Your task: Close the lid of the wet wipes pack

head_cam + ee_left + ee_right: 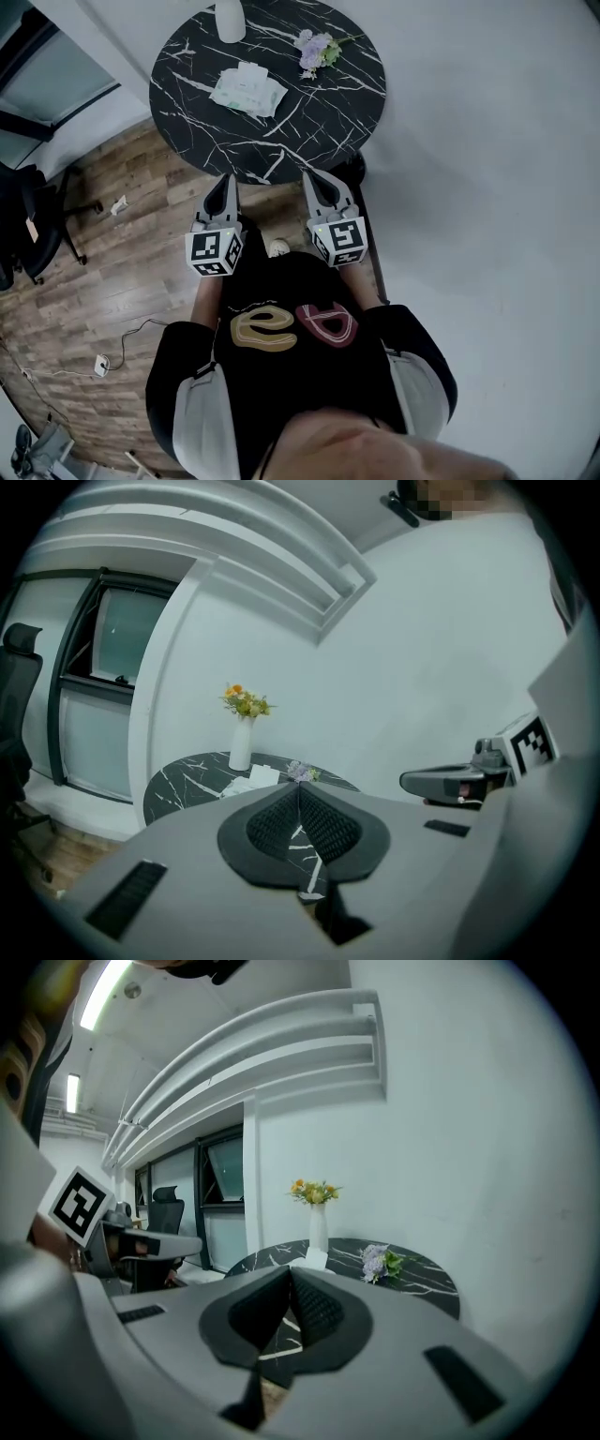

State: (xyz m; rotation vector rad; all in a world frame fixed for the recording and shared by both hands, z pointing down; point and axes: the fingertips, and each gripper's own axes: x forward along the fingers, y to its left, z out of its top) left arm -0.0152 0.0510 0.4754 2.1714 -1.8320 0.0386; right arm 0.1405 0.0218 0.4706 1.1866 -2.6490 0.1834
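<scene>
The wet wipes pack (247, 91) lies pale green and white on the round black marble table (328, 122), left of its middle. A white flap (251, 70) shows at the pack's far end. My left gripper (223, 179) and right gripper (312, 175) hover side by side just short of the table's near edge, both shut and holding nothing. In the left gripper view the pack (251, 780) sits beyond my shut left gripper (300, 787). In the right gripper view my shut right gripper (289, 1269) hides most of the pack (315, 1258).
A white vase (230, 19) with yellow flowers stands at the table's far edge, and a loose purple flower sprig (316, 52) lies right of the pack. A black office chair (28, 225) and floor cables (103, 364) are at left. A white wall is at right.
</scene>
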